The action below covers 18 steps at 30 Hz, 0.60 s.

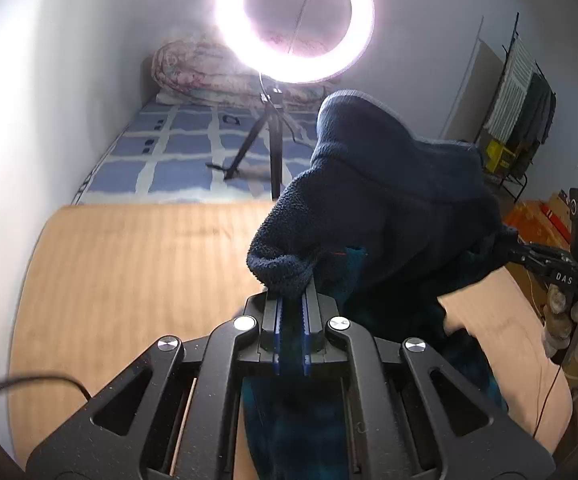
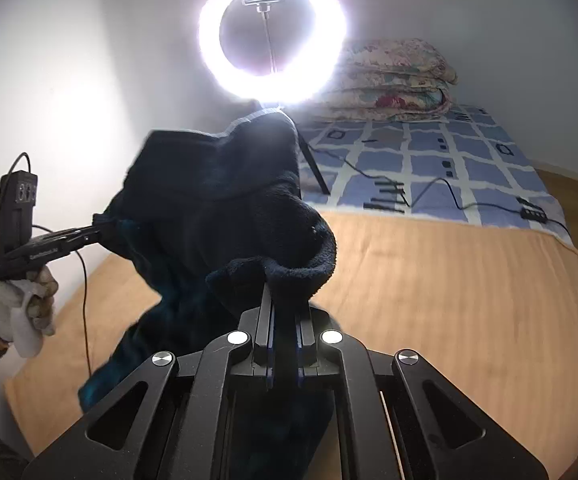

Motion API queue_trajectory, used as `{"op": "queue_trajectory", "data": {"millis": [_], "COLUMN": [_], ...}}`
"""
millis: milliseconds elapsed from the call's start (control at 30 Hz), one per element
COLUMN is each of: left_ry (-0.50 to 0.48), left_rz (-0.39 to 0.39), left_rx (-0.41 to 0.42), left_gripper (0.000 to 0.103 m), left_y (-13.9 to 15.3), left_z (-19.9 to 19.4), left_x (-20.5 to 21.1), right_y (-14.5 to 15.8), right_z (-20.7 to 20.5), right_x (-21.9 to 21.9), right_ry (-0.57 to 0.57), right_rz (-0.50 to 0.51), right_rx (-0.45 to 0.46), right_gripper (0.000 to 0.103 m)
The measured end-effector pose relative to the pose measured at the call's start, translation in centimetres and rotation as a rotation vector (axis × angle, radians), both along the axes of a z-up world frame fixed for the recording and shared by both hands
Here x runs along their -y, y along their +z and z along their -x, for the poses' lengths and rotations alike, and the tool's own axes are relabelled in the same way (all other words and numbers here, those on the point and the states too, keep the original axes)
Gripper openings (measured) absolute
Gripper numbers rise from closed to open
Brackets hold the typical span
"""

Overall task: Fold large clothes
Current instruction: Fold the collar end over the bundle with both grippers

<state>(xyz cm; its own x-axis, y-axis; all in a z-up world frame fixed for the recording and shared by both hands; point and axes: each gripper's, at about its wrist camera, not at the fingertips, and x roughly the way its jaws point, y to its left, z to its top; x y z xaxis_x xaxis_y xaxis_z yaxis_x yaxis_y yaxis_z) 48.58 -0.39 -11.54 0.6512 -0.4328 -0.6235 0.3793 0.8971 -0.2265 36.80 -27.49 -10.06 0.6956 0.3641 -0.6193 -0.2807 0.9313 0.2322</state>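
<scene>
Gripping dark fleece garment (image 1: 389,200): left gripper (image 1: 291,300), right gripper (image 2: 285,304) both clenched, garment lifted between.

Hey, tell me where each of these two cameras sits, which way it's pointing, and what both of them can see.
Left wrist view: sits on the left tool, looking along its fingers at the dark blue fleece garment it pinches; the right tool and gloved right hand show at the right edge.
Right wrist view: sits on the right tool, looking at the same fleece it clamps; the left tool and gloved left hand show at left.
Shared: the fleece, ring light, folded floral quilt, blue checked bedsheet, tan mat.
</scene>
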Motion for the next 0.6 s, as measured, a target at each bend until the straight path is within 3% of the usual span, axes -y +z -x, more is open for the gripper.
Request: {"op": "queue_trajectory", "data": {"millis": [267,467,600], "left_ry": [-0.027,-0.012,-0.020], "left_rz": [0.021,-0.004,0.033], "left_rx": [-0.061,-0.095,-0.131], "left_gripper": [0.005,0.005,0.007], "left_y": [-2.7,-6.2,-7.5], "left_z": [8.6,13.4,15.6], "left_x": [-1.0,-1.9,-2.4], "right_y": [-1.1,-3.4,-4.8], "right_z": [7.5,12.0,13.6], "right_x": [-0.5,-1.3,-0.6], "right_ry": [-0.005,-0.010,-0.045], "right_rz": [0.015,0.039,0.023], "right_rx": [-0.006,-0.029,-0.050], "right_gripper": [0.006,0.006,0.006]}}
